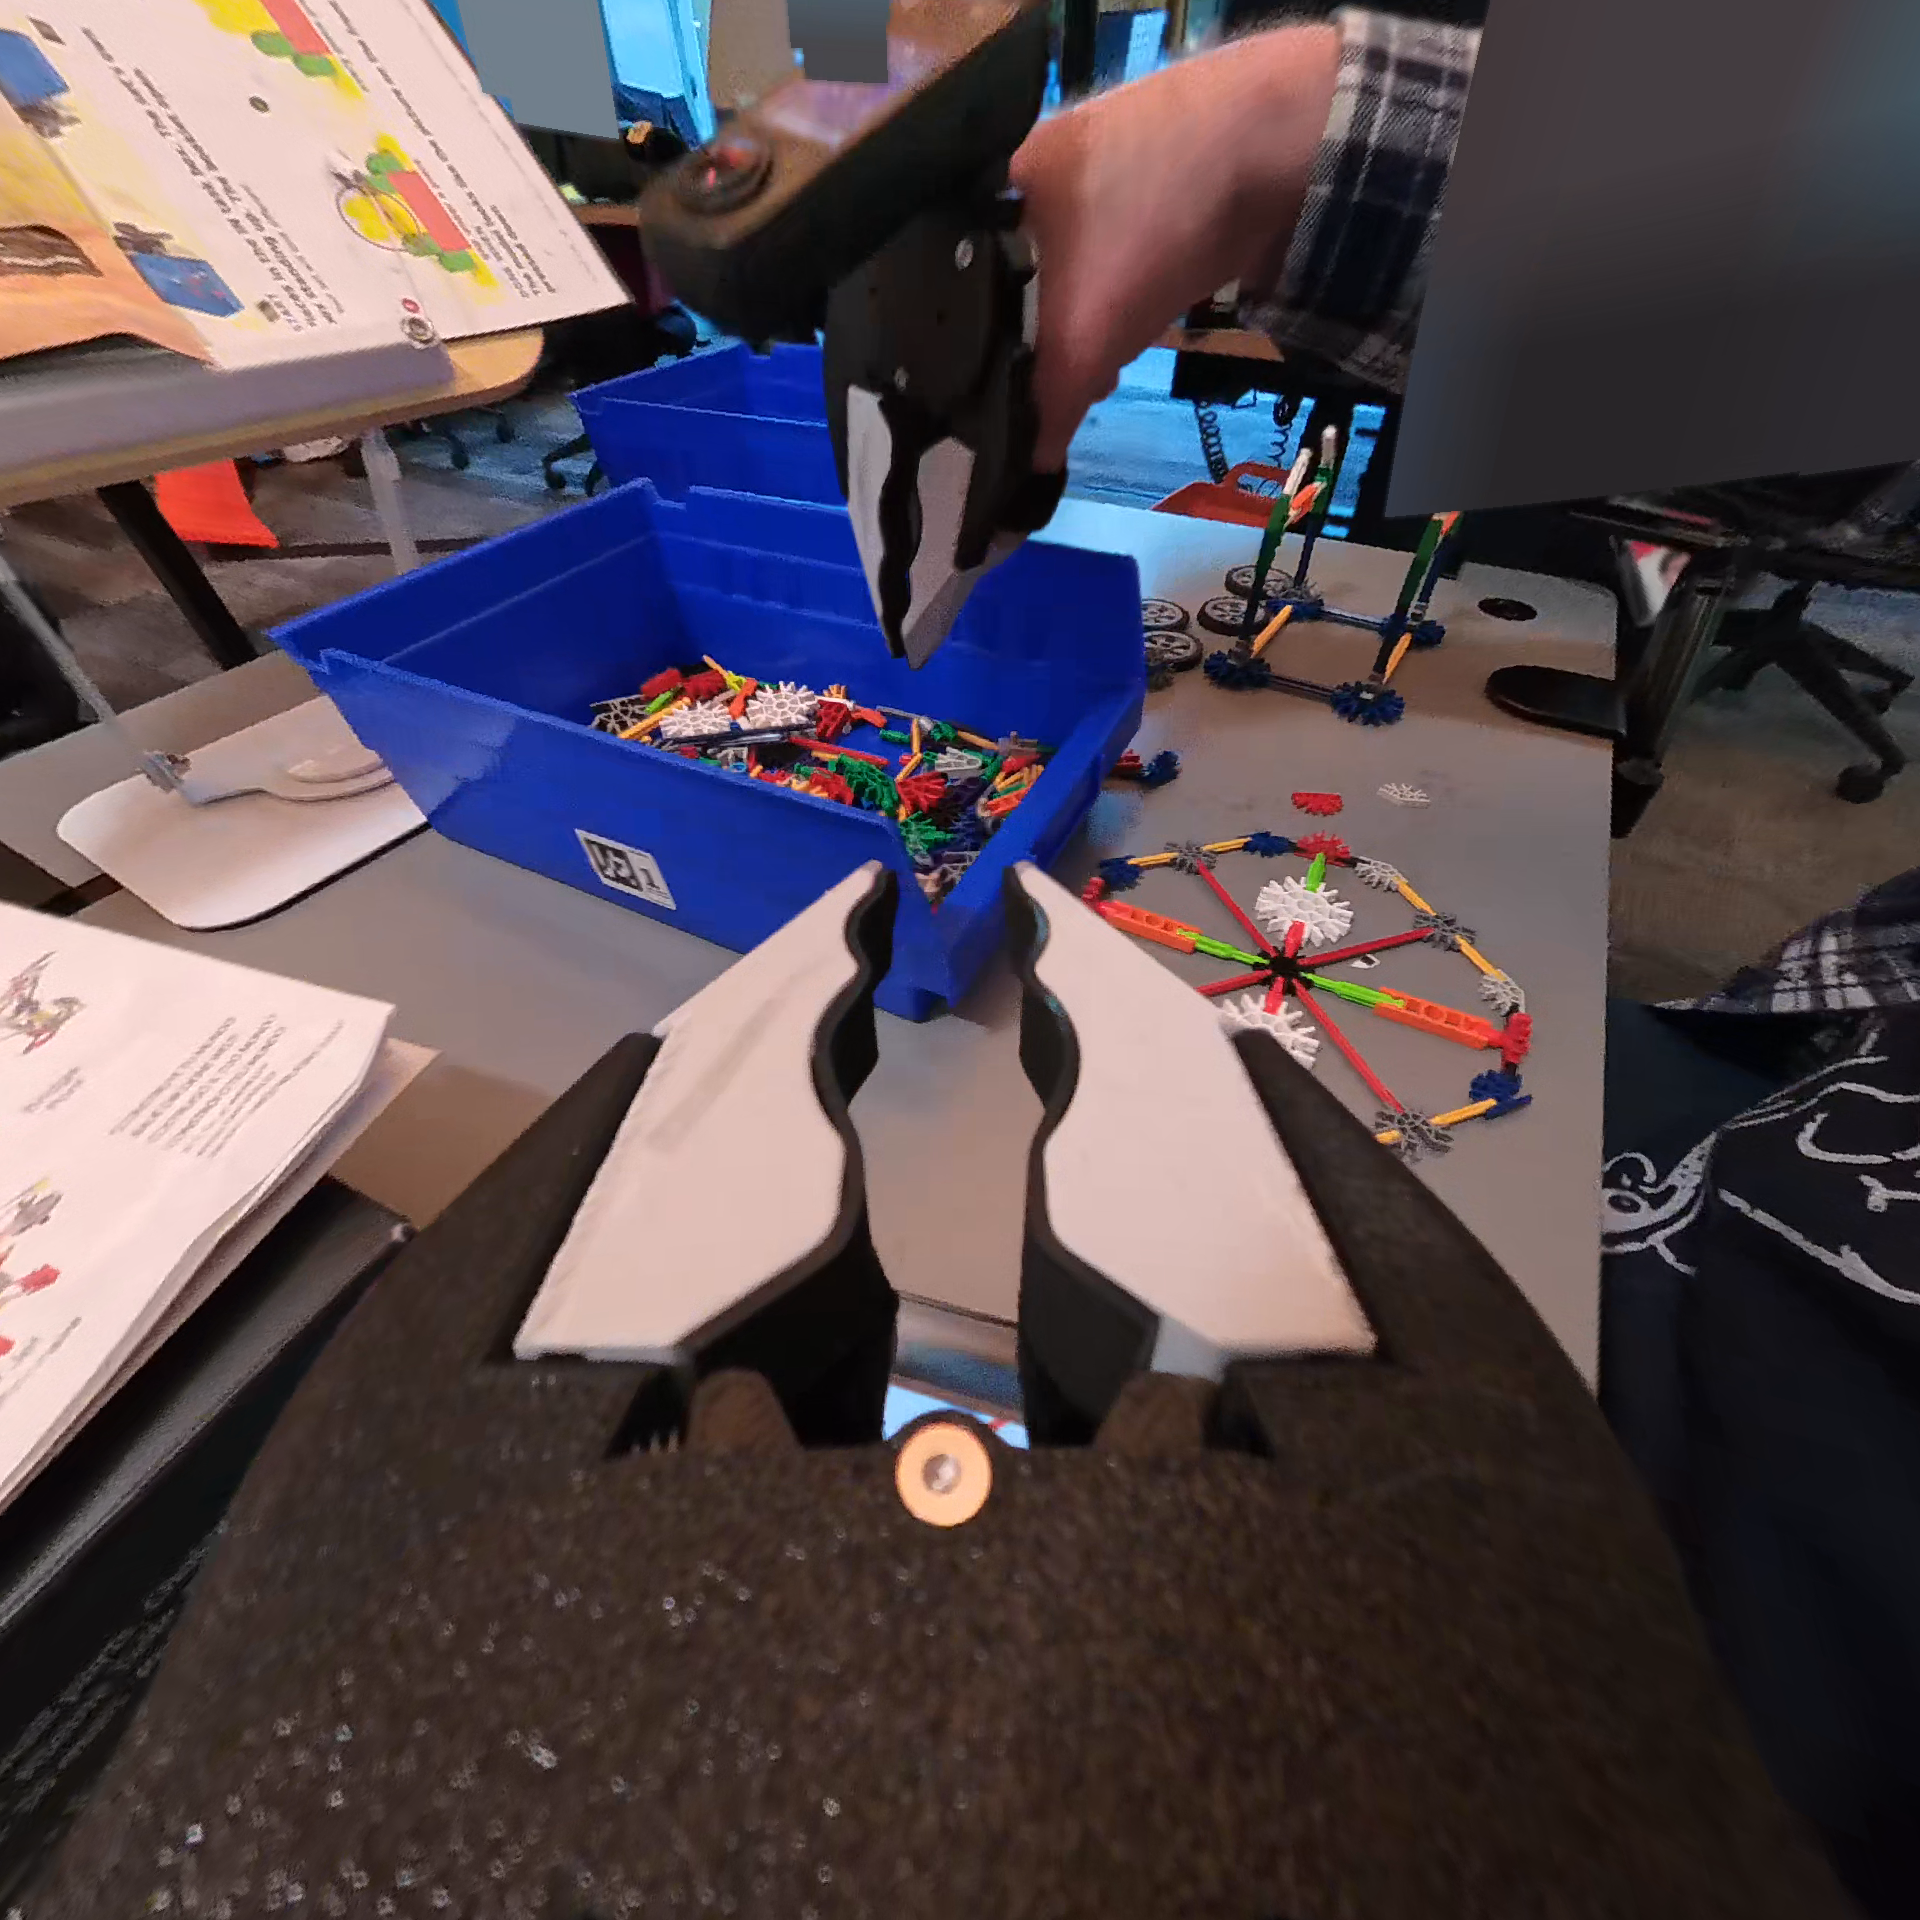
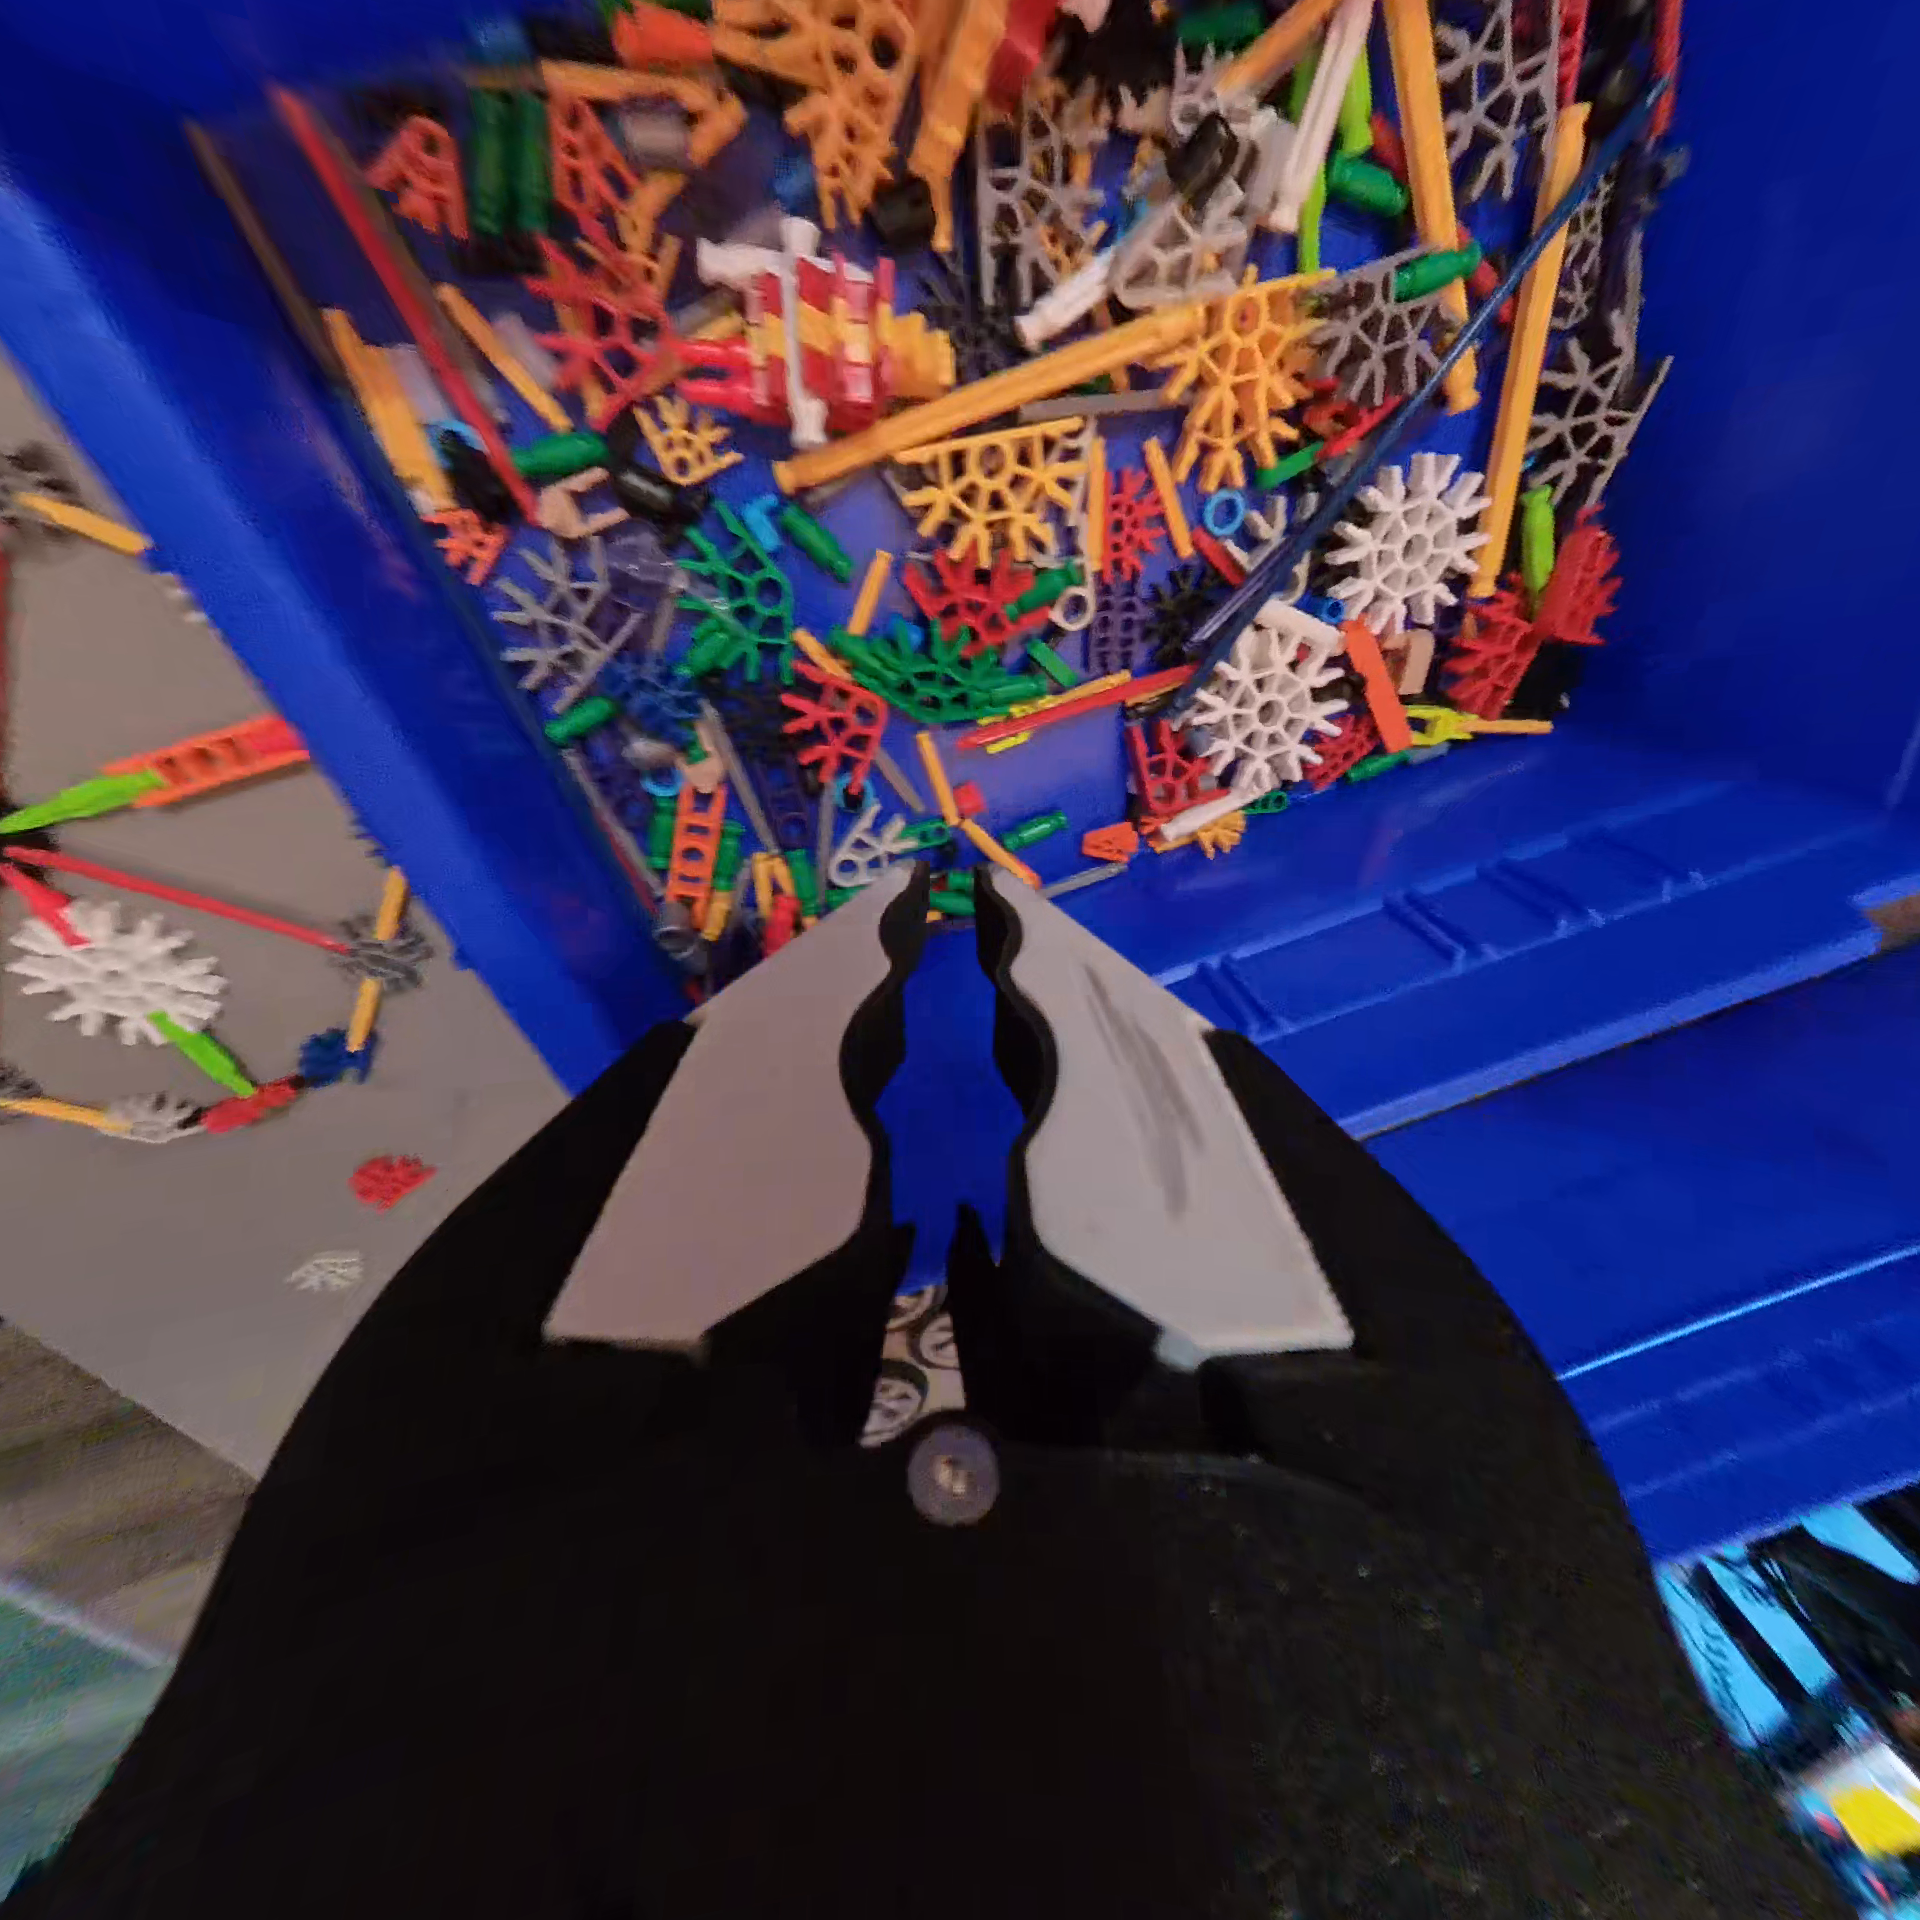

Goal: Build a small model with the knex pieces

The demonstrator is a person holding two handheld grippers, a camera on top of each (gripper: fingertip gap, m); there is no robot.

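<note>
A blue bin on the grey table holds a pile of small coloured construction rods and connectors. My left gripper is open and empty, low over the table just in front of the bin's near corner. My right gripper, held by a hand, points down into the bin above the pile. In the right wrist view its jaws stand only a narrow slit apart and hold nothing, over small pieces near the bin wall.
A flat spoked wheel build lies right of the bin and shows in the right wrist view. A frame build with wheels stands behind it. An open booklet lies left. An instruction sheet sits on a stand. A second blue bin is behind. Some 25 cm of space lies between my two pairs of fingers. The flat spoked wheel build is about 20 cm from both grippers' fingertips.
</note>
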